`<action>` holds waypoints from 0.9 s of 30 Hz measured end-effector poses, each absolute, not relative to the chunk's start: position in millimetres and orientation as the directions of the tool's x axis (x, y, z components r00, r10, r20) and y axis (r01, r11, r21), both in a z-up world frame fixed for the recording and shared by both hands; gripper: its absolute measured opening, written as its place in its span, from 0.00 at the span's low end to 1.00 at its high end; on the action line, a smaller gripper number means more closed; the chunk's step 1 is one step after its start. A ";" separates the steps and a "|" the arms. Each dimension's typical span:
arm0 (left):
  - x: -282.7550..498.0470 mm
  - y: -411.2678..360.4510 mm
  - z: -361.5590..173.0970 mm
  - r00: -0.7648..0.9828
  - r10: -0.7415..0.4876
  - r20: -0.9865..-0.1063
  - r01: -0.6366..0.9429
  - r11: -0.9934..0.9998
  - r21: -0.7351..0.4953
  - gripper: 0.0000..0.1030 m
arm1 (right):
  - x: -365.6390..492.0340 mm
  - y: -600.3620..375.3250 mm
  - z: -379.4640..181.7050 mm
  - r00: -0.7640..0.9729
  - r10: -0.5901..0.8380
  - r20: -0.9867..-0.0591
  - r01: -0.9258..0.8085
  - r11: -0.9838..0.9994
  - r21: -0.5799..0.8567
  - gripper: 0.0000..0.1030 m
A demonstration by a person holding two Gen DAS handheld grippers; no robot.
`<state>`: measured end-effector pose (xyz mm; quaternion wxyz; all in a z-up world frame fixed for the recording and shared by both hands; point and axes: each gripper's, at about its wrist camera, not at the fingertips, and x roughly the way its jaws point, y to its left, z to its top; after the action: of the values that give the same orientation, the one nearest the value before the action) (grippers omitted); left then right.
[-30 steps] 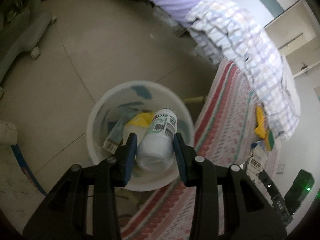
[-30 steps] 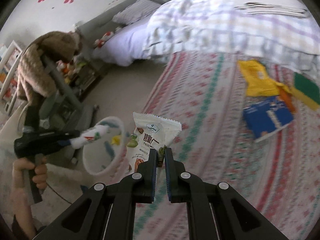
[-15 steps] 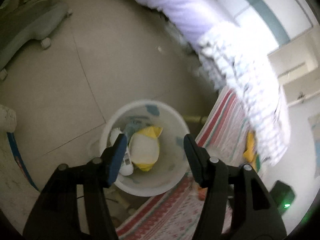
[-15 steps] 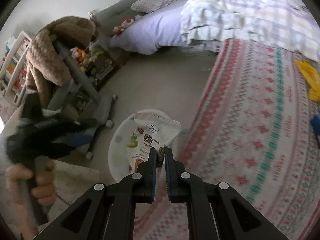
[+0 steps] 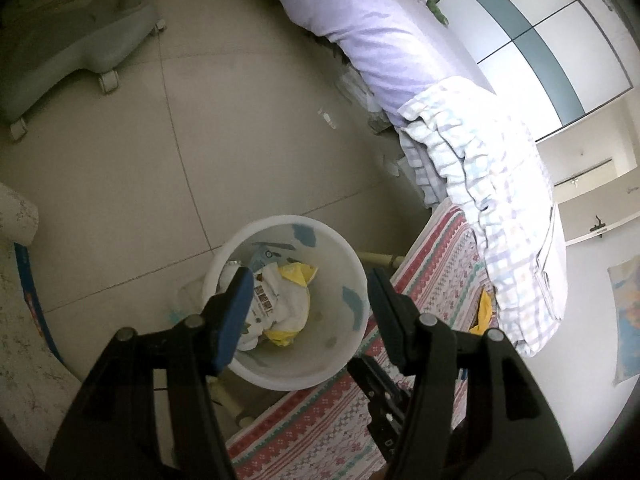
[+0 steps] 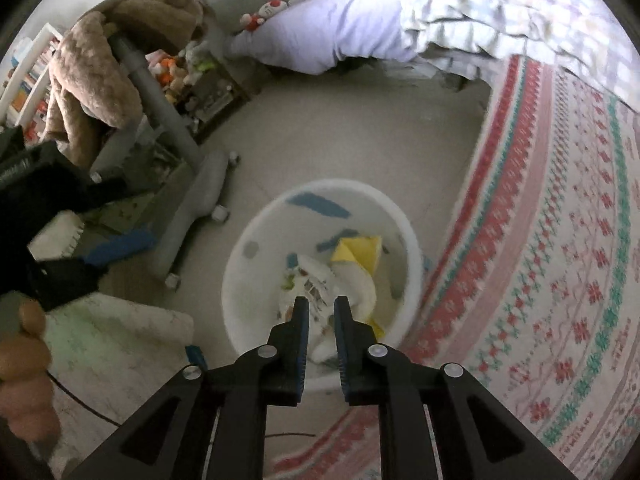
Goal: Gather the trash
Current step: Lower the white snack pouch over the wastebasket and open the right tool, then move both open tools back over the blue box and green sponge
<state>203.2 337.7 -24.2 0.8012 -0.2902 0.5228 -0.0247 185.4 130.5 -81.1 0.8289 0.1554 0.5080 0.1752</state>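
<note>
A white bin [image 5: 352,332] [image 6: 248,280] stands on the floor beside the bed. Inside it lie a white snack packet [image 5: 276,304] [image 6: 310,286] and a yellow wrapper [image 5: 298,274] [image 6: 356,250]. My left gripper [image 5: 310,280] hangs open above the bin with nothing between its fingers. My right gripper [image 6: 321,304] is over the bin too. Its jaws are opening, a narrow gap shows, and the packet lies loose below them. In the right wrist view a hand [image 6: 24,344] holds the left gripper at the left edge, its blue pad [image 6: 120,246] showing.
The bed's patterned red and green cover [image 5: 320,432] [image 6: 560,280] borders the bin. A checked blanket [image 5: 480,184] and purple pillow [image 5: 372,32] lie further back. A grey wheeled chair base [image 5: 60,40] [image 6: 192,216] and a pale mat [image 6: 120,340] sit on the floor. Another yellow wrapper [image 5: 484,308] is on the bed.
The left gripper let the white bottle fall into the bin, opened and rose. The right gripper carried the snack packet over the bin and released it; the packet now lies inside.
</note>
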 end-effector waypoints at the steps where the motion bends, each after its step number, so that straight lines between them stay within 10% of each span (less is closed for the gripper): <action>1: 202.1 336.4 -22.6 0.454 -0.336 -0.825 -0.268 0.832 -0.486 0.58 | 182.5 125.0 -82.2 0.420 0.448 -0.789 -0.125 0.890 0.439 0.13; 18: 156.9 174.2 45.0 0.423 -0.470 -0.774 0.082 0.871 -0.484 0.63 | 92.2 -81.5 -24.3 0.515 0.370 -0.773 0.090 0.874 0.478 0.20; 22: 139.9 119.9 60.8 0.417 -0.488 -0.767 0.197 0.872 -0.447 0.69 | 69.2 -149.7 0.8 0.570 0.270 -0.776 0.178 0.882 0.437 0.82; 27: 117.0 41.6 61.2 0.384 -0.454 -0.804 0.379 0.872 -0.311 0.74 | 41.0 -230.1 6.6 0.630 0.164 -0.759 0.296 0.853 0.430 0.87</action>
<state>117.0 41.6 61.2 0.8309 -0.0377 0.4954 -0.2504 41.0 -230.1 6.6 0.8619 0.2684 0.4286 -0.0382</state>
